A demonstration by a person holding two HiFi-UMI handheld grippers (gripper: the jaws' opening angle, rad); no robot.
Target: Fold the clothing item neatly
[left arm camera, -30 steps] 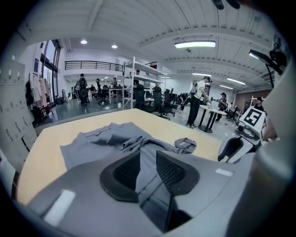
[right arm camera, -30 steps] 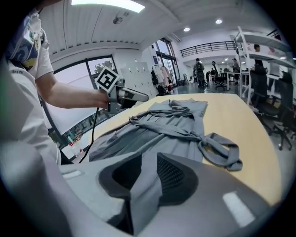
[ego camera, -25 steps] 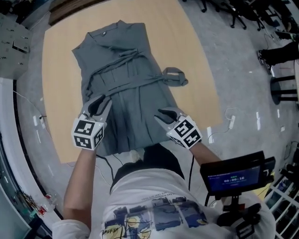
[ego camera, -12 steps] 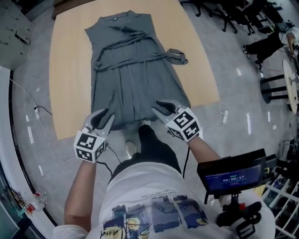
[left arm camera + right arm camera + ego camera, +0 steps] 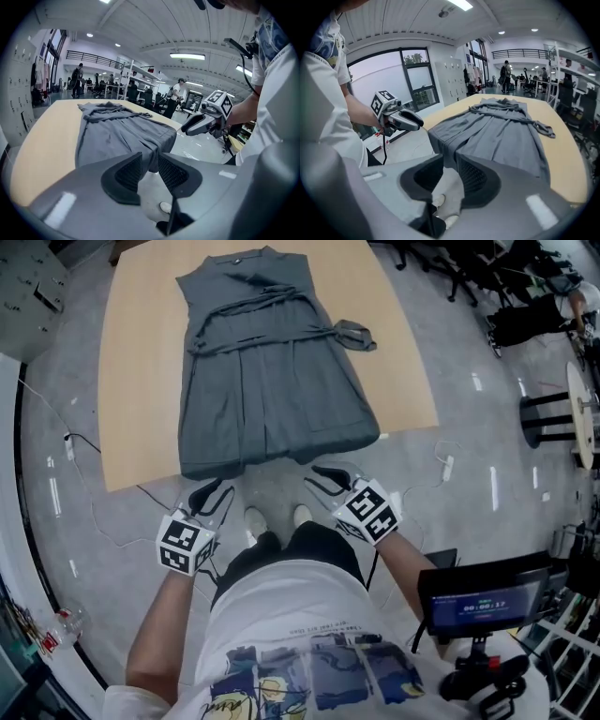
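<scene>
Grey dress [image 5: 272, 381] flat on table [image 5: 141, 381]

Light wooden bench [image 5: 141, 381] fills the upper centre of the head view and stands on a grey speckled floor [image 5: 469, 362]. A white cable with plug block [image 5: 446, 466] lies on the floor just right of the bench. A small blue-lit screen [image 5: 483, 601] on a mount sits lower right. Black office chairs [image 5: 459, 268] are grouped upper right.
</scene>
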